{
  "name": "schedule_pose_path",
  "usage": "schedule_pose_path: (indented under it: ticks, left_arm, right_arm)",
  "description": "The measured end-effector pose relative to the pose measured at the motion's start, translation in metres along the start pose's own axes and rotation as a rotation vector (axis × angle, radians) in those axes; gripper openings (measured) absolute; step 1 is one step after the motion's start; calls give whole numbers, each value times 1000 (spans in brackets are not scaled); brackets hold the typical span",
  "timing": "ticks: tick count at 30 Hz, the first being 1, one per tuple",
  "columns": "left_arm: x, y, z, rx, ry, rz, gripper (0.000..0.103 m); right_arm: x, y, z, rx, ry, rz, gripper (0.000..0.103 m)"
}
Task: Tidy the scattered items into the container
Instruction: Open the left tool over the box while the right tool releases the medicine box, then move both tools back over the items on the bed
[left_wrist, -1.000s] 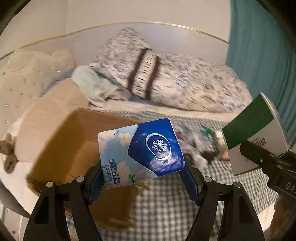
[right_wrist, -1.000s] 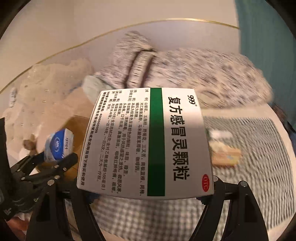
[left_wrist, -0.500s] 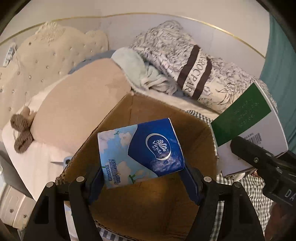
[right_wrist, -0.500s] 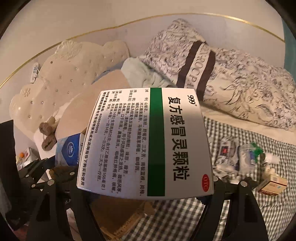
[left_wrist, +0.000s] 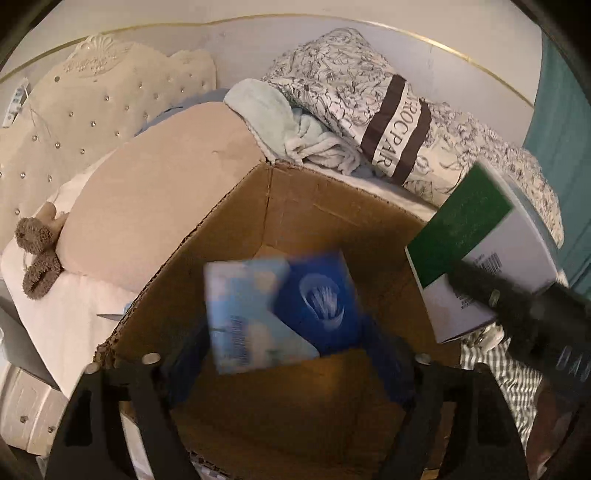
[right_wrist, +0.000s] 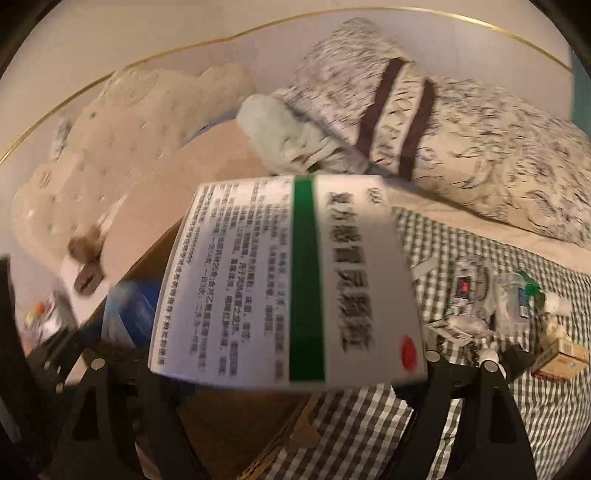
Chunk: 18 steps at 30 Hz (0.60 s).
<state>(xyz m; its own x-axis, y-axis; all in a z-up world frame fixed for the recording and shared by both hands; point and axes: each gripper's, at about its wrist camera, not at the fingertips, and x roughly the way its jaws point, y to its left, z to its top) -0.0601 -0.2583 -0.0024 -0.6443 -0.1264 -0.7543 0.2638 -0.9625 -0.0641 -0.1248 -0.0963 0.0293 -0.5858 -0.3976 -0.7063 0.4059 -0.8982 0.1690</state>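
The left gripper (left_wrist: 291, 365) has its jaws opening; the blurred blue tissue pack (left_wrist: 280, 314) sits at frame centre over the open cardboard box (left_wrist: 332, 206), clear of both pads. The right gripper (right_wrist: 291, 373) also has its jaws opening, the white-and-green medicine box (right_wrist: 291, 280) tilted in mid-frame between them, no longer pinched. At right, small items (right_wrist: 498, 302) lie scattered on the checked sheet (right_wrist: 554, 406).
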Motion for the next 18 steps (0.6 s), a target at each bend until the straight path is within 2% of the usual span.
schedule_pose_path:
  ticks: [2,4,12,18]
  left_arm:
    - [-2,-1,-1,0,-10,1,97]
    - [-5,-1,-2,-3,-22,-3,101]
    - [-10,-5,-3,-23,-17,-12,102]
    - [-21,-20,-3,-8,-32,-27,102]
  right_arm:
    - [-8,-4,1,36,-53,17,95]
    - [-15,-7,3,53,-80,18,95]
    - [-29,-23,-1,75,-98,-20,96]
    - [-48,-58,-10,108,-132,-124,96]
